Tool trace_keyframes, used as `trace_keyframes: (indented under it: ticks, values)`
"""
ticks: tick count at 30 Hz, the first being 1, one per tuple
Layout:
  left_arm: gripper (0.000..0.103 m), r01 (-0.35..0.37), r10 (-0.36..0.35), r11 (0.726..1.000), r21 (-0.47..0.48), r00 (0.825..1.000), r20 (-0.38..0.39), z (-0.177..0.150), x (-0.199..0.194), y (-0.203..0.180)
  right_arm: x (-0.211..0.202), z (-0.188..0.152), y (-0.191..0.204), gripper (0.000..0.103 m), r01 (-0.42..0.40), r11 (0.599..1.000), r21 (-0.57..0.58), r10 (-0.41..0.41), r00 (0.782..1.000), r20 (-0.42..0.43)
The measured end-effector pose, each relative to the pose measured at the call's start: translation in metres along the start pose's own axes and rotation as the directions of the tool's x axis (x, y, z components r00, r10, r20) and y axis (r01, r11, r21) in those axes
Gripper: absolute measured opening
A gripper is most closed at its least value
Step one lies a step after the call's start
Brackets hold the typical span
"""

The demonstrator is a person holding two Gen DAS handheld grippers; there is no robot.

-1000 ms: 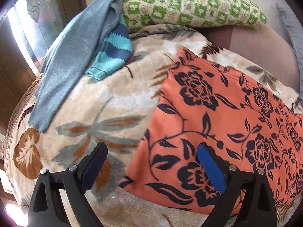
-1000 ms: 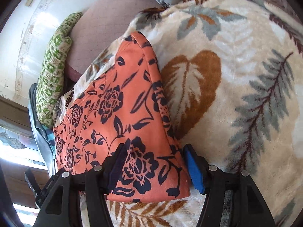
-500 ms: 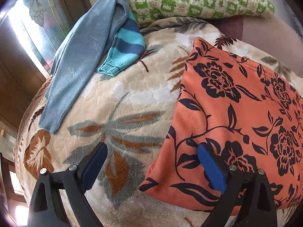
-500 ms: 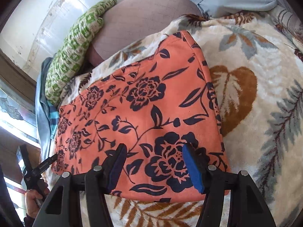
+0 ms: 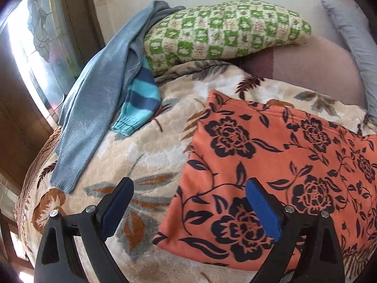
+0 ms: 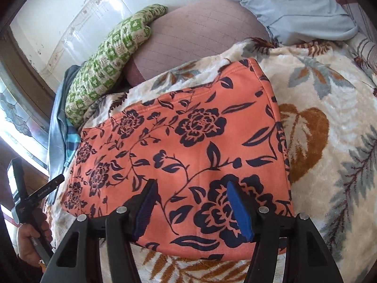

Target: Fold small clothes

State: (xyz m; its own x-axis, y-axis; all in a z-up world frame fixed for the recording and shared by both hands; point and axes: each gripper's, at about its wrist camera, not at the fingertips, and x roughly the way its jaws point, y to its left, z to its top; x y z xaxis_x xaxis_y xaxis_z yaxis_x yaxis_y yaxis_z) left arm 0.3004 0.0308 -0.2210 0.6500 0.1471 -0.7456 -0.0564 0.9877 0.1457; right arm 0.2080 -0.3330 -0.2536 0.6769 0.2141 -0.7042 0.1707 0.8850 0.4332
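Observation:
An orange garment with dark blue flowers (image 5: 282,176) (image 6: 188,146) lies folded flat in a rectangle on the cream leaf-patterned blanket (image 5: 150,155) (image 6: 329,129). My left gripper (image 5: 188,202) hovers open over the garment's near left corner, with nothing between its blue pads. My right gripper (image 6: 192,204) hovers open above the garment's near edge, pads apart and not pressing the cloth. In the right wrist view, a hand (image 6: 33,233) at the far left holds the left gripper's handle.
A grey-blue sweater (image 5: 99,103) and a striped blue knit piece (image 5: 139,101) lie at the blanket's far left. A green checked pillow (image 5: 223,30) (image 6: 106,63) and a pale blue pillow (image 6: 294,7) rest by the wall. A window (image 5: 35,54) is left.
Both grippers have drawn back and risen from the folded garment, so more of it shows. The right wrist has rolled, levelling its view. The garment stays flat.

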Motion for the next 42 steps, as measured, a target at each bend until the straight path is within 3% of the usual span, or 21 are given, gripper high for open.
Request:
trace_keyframes:
  ticks: [2, 6, 12, 15, 21, 26, 30, 33, 34, 36, 38, 42]
  values:
    - [0.097, 0.045, -0.045, 0.998, 0.045, 0.999, 0.003, -0.002, -0.004, -0.016, -0.004, 0.001, 0.007, 0.065, -0.018, 1.0, -0.023, 0.018, 0.999, 0.026]
    - [0.097, 0.112, -0.11, 0.987, 0.116, 0.994, -0.027, -0.009, -0.002, -0.042, 0.004, -0.003, 0.011, 0.065, -0.016, 0.999, -0.036, 0.015, 1.0, -0.005]
    - [0.097, 0.076, -0.046, 0.982, 0.175, 0.985, -0.169, -0.025, 0.031, -0.057, 0.032, -0.009, 0.0, 0.063, 0.059, 0.998, -0.027, -0.062, 0.993, -0.101]
    - [0.097, 0.095, -0.07, 0.986, 0.136, 0.982, -0.175, -0.026, 0.034, -0.052, 0.033, -0.01, 0.004, 0.063, 0.081, 0.995, -0.064, -0.087, 0.991, -0.1]
    - [0.097, 0.088, -0.068, 0.986, 0.145, 0.988, -0.139, -0.023, 0.022, -0.052, 0.033, -0.011, 0.008, 0.064, 0.097, 0.991, -0.093, -0.105, 0.99, -0.092]
    - [0.097, 0.106, -0.099, 0.989, 0.101, 0.993, -0.07, -0.014, 0.005, -0.045, 0.017, -0.005, 0.007, 0.064, 0.039, 0.998, -0.049, -0.041, 0.998, -0.039]
    - [0.097, 0.096, -0.086, 0.989, 0.113, 0.992, -0.095, -0.016, 0.012, -0.044, 0.006, -0.002, 0.016, 0.064, -0.009, 0.997, -0.077, 0.01, 1.0, 0.006]
    - [0.097, 0.059, -0.033, 0.989, 0.138, 0.983, -0.182, -0.026, 0.035, -0.044, 0.016, -0.005, 0.02, 0.064, -0.026, 0.997, -0.067, 0.024, 0.999, -0.04]
    - [0.097, 0.075, -0.05, 0.99, 0.121, 0.98, -0.191, -0.028, 0.039, -0.042, 0.023, -0.007, 0.02, 0.064, -0.018, 0.998, -0.066, 0.014, 0.997, -0.07]
    - [0.097, 0.089, -0.071, 0.993, 0.082, 0.978, -0.198, -0.025, 0.038, -0.037, 0.038, -0.013, 0.018, 0.064, 0.017, 0.997, -0.08, -0.027, 0.991, -0.13]
    - [0.097, 0.103, -0.087, 0.992, 0.07, 0.976, -0.197, -0.022, 0.035, -0.034, 0.039, -0.013, 0.021, 0.064, 0.027, 0.994, -0.109, -0.04, 0.992, -0.119]
    - [0.097, 0.086, -0.082, 0.996, 0.02, 0.984, -0.158, -0.013, 0.029, -0.016, 0.032, -0.008, 0.014, 0.064, -0.011, 0.997, -0.07, 0.002, 0.993, -0.119]
